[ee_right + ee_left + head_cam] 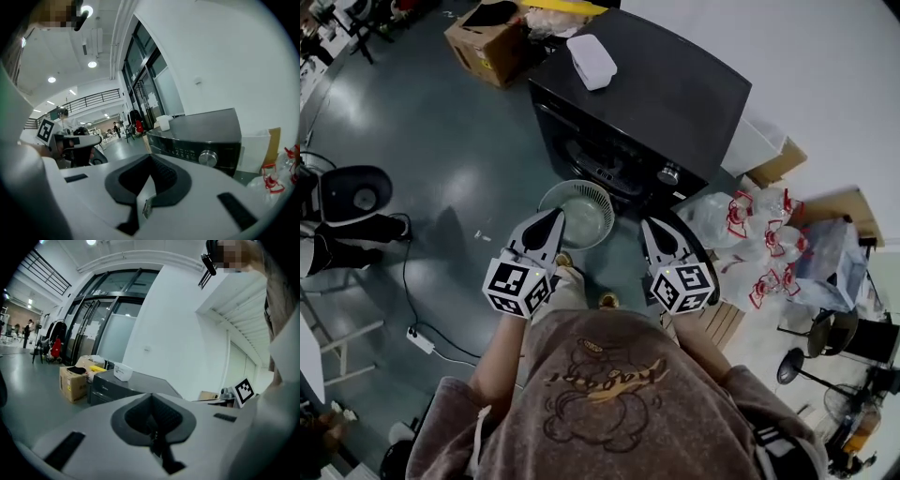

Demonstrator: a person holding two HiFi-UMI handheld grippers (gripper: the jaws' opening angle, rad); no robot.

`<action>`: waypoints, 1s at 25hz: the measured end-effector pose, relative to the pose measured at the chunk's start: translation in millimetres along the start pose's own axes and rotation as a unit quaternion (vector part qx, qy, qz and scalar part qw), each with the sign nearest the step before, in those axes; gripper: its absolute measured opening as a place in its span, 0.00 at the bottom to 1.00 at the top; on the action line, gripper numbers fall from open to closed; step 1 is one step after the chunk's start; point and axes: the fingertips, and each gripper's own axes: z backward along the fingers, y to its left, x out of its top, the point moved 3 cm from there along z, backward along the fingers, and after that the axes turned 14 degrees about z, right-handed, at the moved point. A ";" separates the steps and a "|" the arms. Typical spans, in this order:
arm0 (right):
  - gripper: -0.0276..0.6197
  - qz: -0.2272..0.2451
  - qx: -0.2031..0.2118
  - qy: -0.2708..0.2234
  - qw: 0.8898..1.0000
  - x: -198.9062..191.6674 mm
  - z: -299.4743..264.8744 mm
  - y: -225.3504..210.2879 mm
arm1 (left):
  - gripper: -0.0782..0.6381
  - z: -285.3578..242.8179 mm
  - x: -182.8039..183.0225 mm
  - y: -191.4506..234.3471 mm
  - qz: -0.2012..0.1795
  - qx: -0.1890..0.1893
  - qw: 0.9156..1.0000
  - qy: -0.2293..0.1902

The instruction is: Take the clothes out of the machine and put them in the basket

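The black washing machine (661, 98) stands ahead of me, with a white box (592, 61) on its top. A round pale basket (577, 212) sits on the floor at its front and looks empty. No clothes show in any view. My left gripper (553, 218) is shut and empty, its tip over the basket's near left rim. My right gripper (650, 225) is also shut and empty, just right of the basket, close to the machine's front. The left gripper view looks over the shut left gripper (152, 397) at the machine (117, 386). The right gripper view shows the shut right gripper (151, 157) and the control knob (207, 158).
A cardboard box (483, 42) stands left of the machine. Clear bags with red handles (759, 244) pile up at the right, beside a white bin (755, 145). A fan (356, 195) and a power strip (420, 339) with its cable lie on the floor at the left.
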 end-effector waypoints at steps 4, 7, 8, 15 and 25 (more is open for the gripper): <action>0.04 -0.010 -0.018 0.009 1.000 2.5 -41.0 -0.4 | 0.12 -27.2 16.9 40.1 0.000 -0.019 1.000 0.023; 0.04 -0.015 -0.026 0.000 1.000 9.3 -68.8 -1.5 | 0.12 -45.8 26.3 67.2 -0.003 -0.031 0.999 0.039; 0.04 -0.015 -0.028 -0.003 0.999 11.0 -76.5 -2.1 | 0.12 -51.6 28.2 74.6 -0.003 -0.036 0.998 0.044; 0.04 -0.012 -0.032 -0.005 0.999 -1.4 -112.9 -6.8 | 0.12 -88.6 16.8 114.9 -0.008 -0.059 0.996 0.062; 0.04 -0.011 -0.062 0.012 0.998 -78.9 -130.0 -30.1 | 0.12 -143.9 -42.9 139.1 -0.018 -0.097 0.992 0.072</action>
